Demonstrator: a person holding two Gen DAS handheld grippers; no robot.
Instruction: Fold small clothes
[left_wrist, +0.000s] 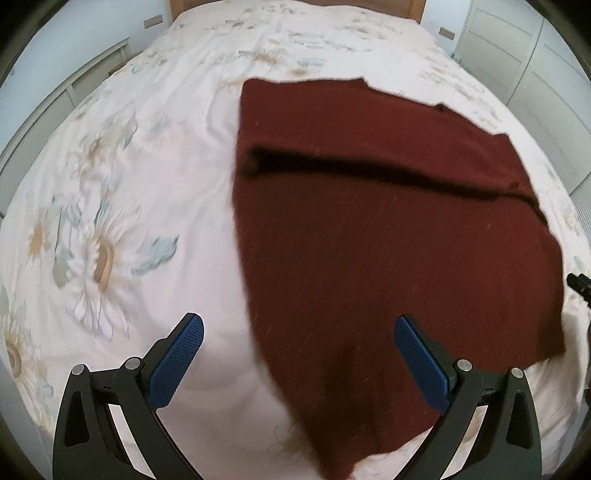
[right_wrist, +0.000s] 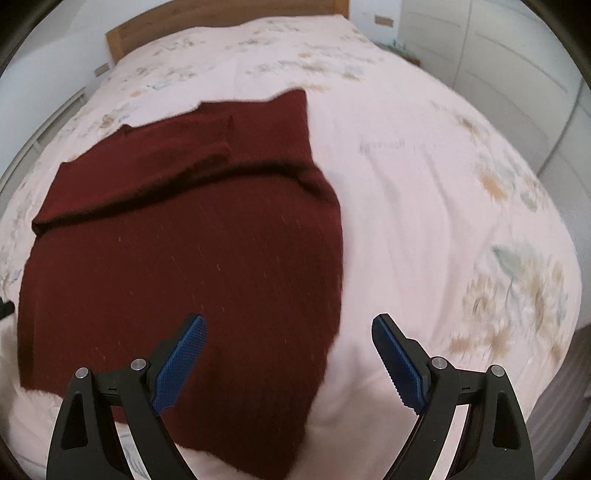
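1. Left hand-held gripper and right hand-held gripper both gape wide, holding nothing.
2. The dark red knitted garment lies flat on the floral-sheeted bed, long axis running toward the wooden headboard, a fold crossing it.

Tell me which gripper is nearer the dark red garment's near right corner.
Right. The right gripper hangs open over the dark red garment at that corner's edge; the left gripper, also open, sits over its opposite, left edge.
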